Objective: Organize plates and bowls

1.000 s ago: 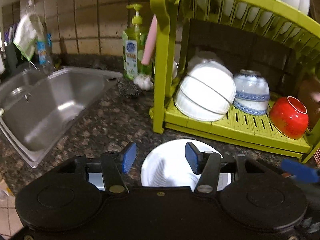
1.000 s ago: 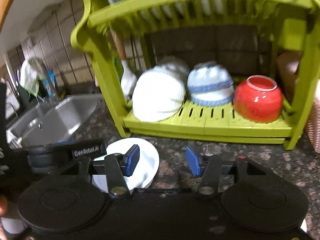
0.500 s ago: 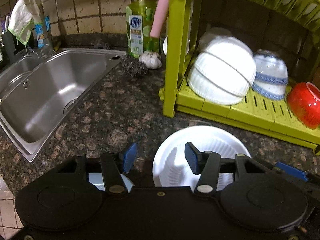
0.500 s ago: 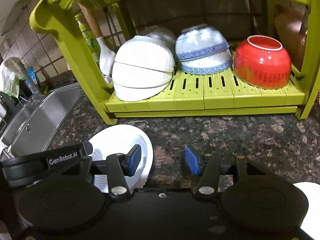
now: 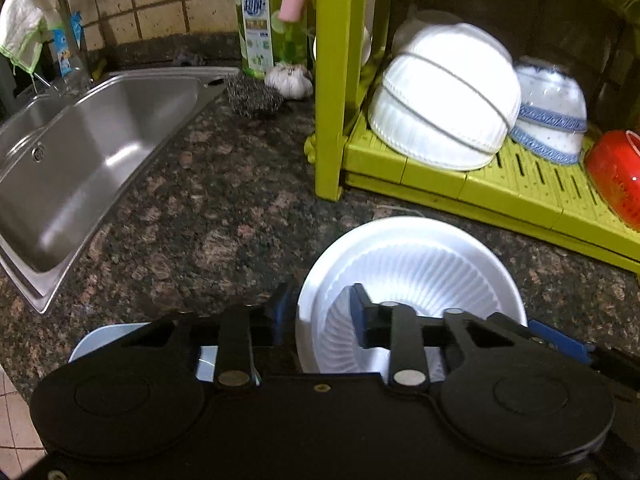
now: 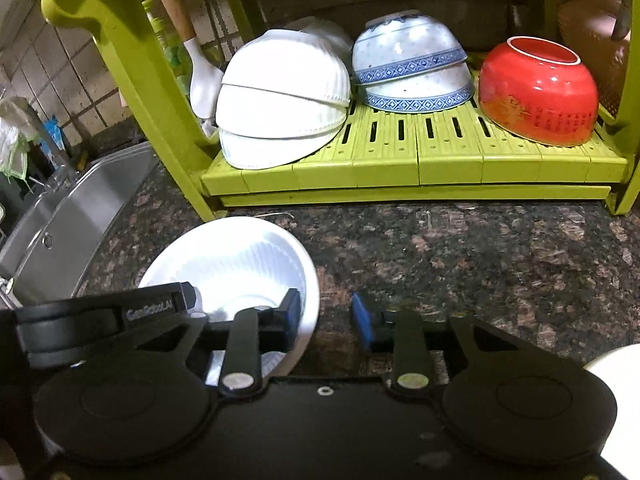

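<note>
On the granite table (image 6: 460, 256), just in front of the green rack (image 6: 400, 160), sits a white ribbed bowl (image 5: 408, 264), upright, mouth up. L gripper (image 5: 320, 312) straddles its near-left rim: one blue pad outside the wall, the other inside the bowl; jaws partly open, whether the pads touch the rim I can't tell. R gripper (image 6: 326, 316) hangs over bare table just right of the same bowl (image 6: 236, 260), jaws apart w/ nothing between them; its left pad lies over the bowl's right rim in the right-wrist view. Rack's lower shelf holds, left to right, a stack of white bowls (image 6: 280, 100) upside down and tilted, two blue-patterned bowls (image 6: 412, 68) stacked upside down, and a red bowl (image 6: 536, 92) tipped on its side. Steel sink (image 5: 80, 152) lies well left of the rack; a steel scourer (image 5: 252, 96) and garlic bulb (image 5: 290, 80) sit btwn sink and rack, soap bottle (image 5: 260, 28) behind them. Pale plate edge (image 5: 120, 340) shows under L gripper's body.
</note>
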`<state>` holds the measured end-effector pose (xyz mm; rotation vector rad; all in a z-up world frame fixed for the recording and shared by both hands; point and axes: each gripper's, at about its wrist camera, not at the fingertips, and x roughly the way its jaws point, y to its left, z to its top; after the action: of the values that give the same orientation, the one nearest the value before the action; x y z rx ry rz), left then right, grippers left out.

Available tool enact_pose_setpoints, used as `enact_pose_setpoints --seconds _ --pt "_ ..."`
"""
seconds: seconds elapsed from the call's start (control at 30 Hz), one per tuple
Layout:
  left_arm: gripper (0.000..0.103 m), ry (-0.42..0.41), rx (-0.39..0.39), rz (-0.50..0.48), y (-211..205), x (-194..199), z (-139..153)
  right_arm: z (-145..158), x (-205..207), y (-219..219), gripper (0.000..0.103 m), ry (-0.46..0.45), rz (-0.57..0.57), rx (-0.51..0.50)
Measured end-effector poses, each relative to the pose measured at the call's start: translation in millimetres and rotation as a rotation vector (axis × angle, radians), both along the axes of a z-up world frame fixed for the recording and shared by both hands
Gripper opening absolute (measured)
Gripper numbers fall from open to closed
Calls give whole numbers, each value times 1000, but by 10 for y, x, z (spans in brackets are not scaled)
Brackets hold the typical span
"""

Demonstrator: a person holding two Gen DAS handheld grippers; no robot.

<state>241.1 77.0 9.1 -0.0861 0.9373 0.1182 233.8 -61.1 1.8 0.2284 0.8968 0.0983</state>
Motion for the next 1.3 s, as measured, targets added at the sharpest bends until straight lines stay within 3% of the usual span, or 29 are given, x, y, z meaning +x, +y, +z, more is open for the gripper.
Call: enact_pose_setpoints --seconds 0.07,0.13,0.37,0.8,1.3 --pt "27 18 -18 -7 6 25 -29 -7 -7 19 18 -7 13 -6" --pt "25 26 -47 -12 16 34 -43 -3 -18 38 15 -13 25 -14" --pt "24 -14 -43 -24 -5 -50 56 80 -84 29 15 -60 29 -34" --pt "24 -102 -118 -76 -147 -409 417 444 -460 -256 15 -173 19 -34" --pt "24 -126 -189 -290 -948 -917 690 838 -1312 -1169 15 -301 -95 -44"
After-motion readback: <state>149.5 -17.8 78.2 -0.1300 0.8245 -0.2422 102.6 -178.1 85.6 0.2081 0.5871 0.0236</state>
